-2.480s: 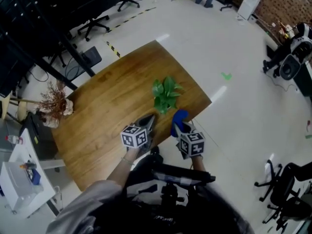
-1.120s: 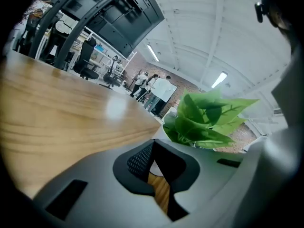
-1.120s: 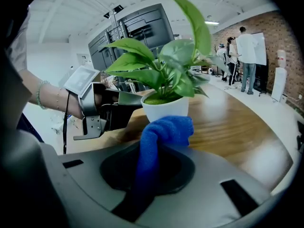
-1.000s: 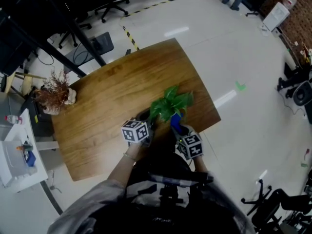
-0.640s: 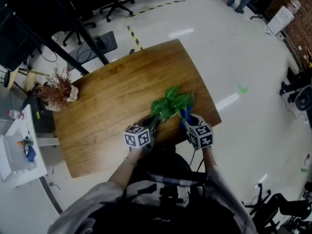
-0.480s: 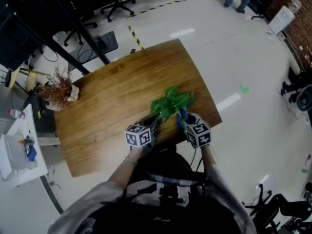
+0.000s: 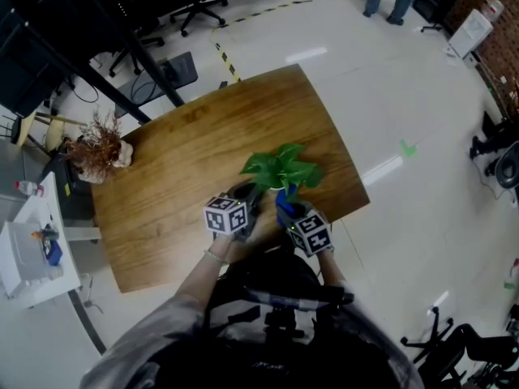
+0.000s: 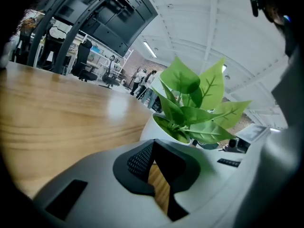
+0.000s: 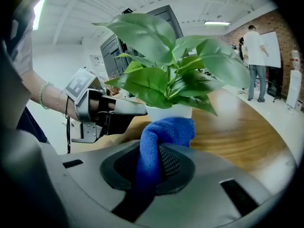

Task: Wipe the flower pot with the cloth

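right gripper view shows the wiping step in hand: the blue fluffy cloth point(image 9: 166, 133) is bunched against the lower wall of the white round flower pot point(image 9: 169, 112), under the green leaves. the pot stands on the brown wooden table point(image 7: 186, 160), near the edge at the person's side, between the two grippers.

the right gripper point(image 9: 154, 163) has its jaws clenched on the cloth. a fold stands up out of them and a tail hangs down toward the camera. only the cloth seems to reach the pot, not the jaws.

the left gripper point(image 8: 153, 161) has its jaws pressed together at the tips, with nothing between them; only a wedge of table shows through lower down. its tips are at the pot's other side, touching it or just beside it. i cannot tell which.

i judge the next move is to slide the cloth around the wall with light pressure, while the left gripper braces the pot so it does not tip or slide off the near edge.
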A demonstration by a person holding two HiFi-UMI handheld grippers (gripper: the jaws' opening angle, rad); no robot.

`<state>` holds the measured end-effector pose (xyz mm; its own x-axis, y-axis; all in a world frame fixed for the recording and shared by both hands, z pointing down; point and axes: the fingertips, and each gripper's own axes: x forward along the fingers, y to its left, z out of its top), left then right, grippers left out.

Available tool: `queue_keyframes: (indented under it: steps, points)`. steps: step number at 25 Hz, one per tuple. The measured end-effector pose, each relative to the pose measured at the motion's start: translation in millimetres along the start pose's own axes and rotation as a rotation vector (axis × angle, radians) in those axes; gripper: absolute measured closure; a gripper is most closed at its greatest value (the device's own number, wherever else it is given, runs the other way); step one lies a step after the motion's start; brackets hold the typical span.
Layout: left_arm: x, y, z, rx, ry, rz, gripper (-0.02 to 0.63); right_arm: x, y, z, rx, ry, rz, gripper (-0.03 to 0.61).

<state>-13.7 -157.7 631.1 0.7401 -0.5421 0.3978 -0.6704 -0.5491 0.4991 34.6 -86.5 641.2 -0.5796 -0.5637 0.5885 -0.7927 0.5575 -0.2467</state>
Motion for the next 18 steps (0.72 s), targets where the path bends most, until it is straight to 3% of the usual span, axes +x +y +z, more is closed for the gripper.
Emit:
queue_keyframes:
  steps: [10, 18]
  points:
    - [12.5, 17.7, 15.5, -0.04, -0.026, 0.038, 0.606, 9.8, 15.2, -2.3, 0.034, 0.009, 0.023, 0.515]
    - [-3.6, 2.5, -3.5, -0.06, -0.022, 0.023, 0.606, -33.3, -47.1, -11.3, 0.088, 0.002, -0.126, 0.515]
